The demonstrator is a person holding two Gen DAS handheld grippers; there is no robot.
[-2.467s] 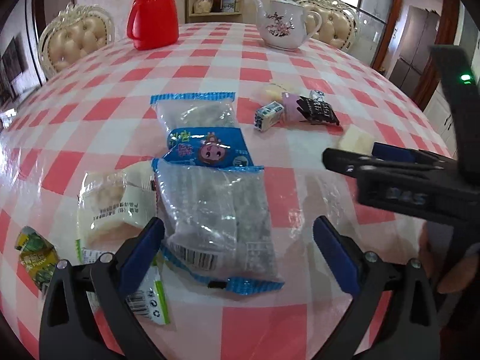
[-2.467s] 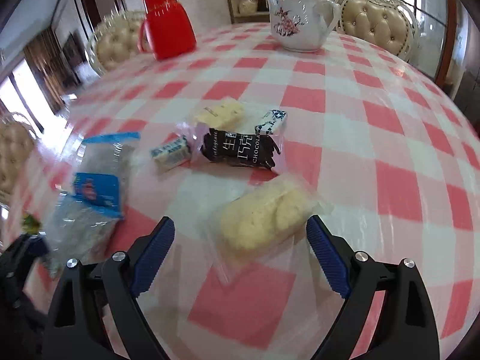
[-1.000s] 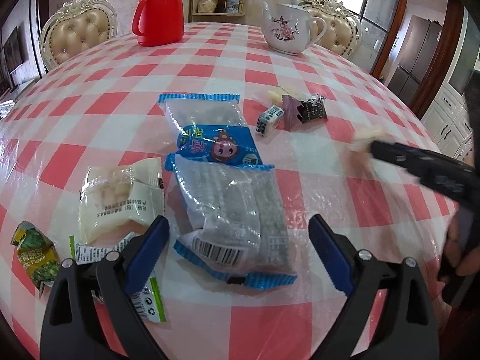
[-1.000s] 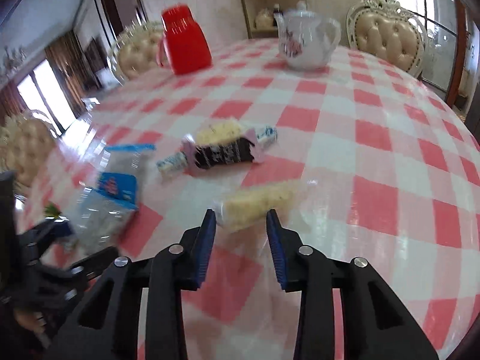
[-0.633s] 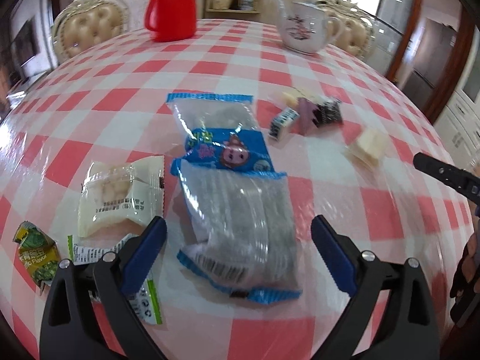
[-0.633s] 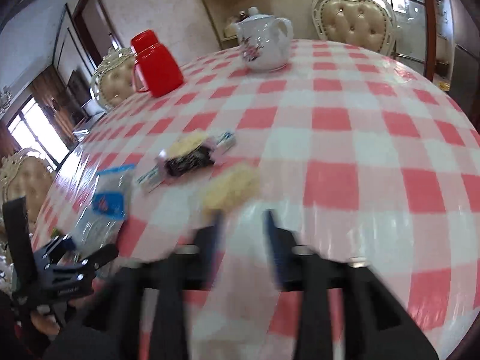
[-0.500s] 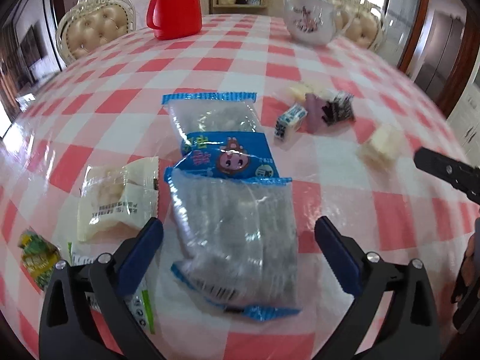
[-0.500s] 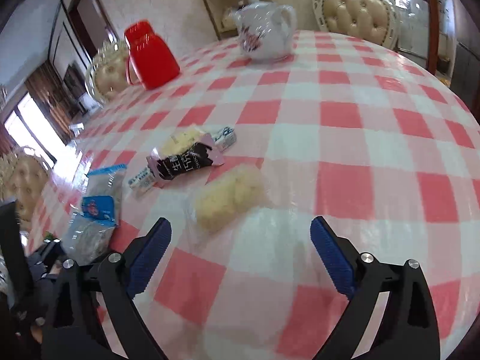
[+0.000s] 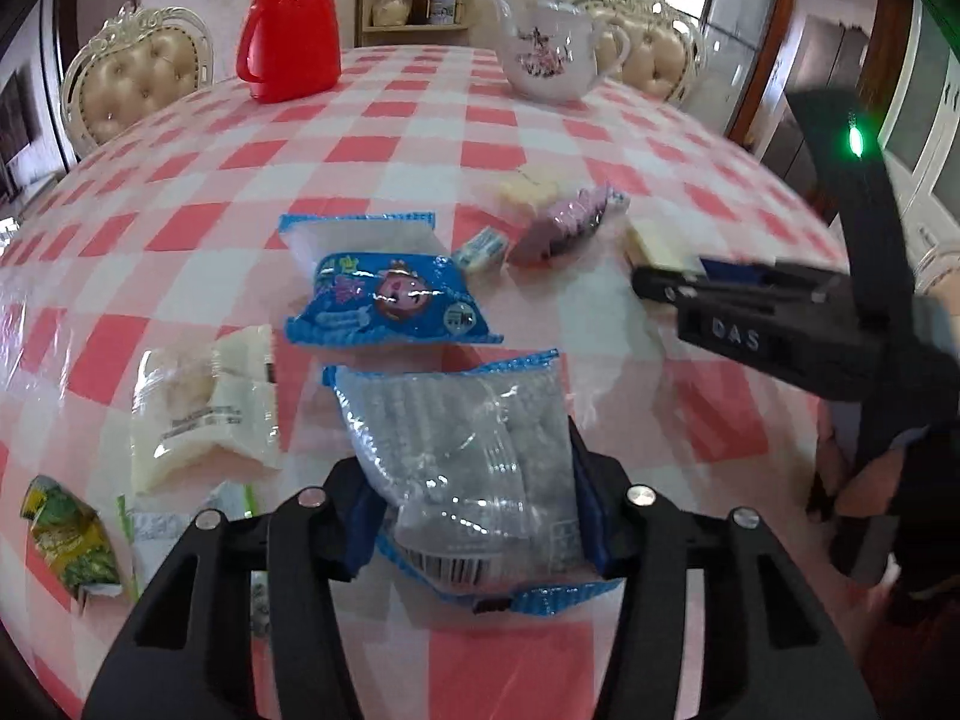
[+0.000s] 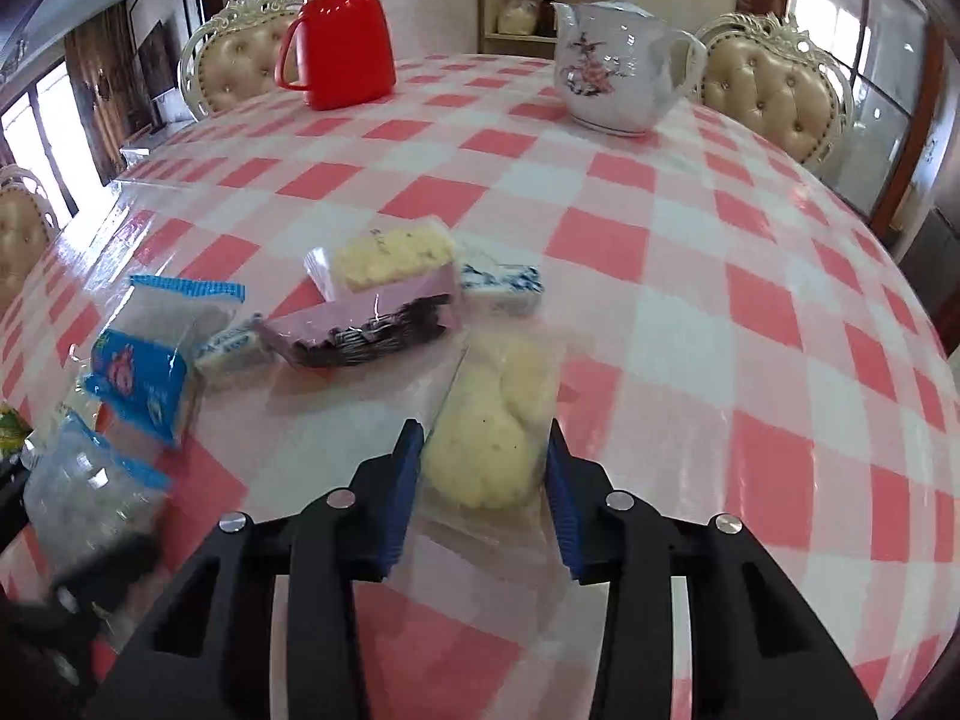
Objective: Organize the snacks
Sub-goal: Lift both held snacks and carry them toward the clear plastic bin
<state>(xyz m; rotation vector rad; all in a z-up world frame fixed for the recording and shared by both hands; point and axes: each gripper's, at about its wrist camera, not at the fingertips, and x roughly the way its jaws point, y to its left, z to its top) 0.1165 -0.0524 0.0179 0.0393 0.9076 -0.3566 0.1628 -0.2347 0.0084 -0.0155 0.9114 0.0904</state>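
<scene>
Two grippers are both busy on the checkered table [image 10: 690, 312]: the left gripper [image 9: 474, 516] has its jaws closing in on the clear blue-edged snack bag [image 9: 462, 450], whose near end sits right between the blue pads, which look to be pressing on its sides. The right gripper [image 10: 483, 480] is closing too, its pads touching the sides of the clear-wrapped yellow pastry [image 10: 498, 420] lying on the cloth. The blue cartoon packet [image 9: 390, 300] lies just past the clear bag, with the pink-and-dark chocolate wrapper [image 10: 366, 324] near the pastry.
</scene>
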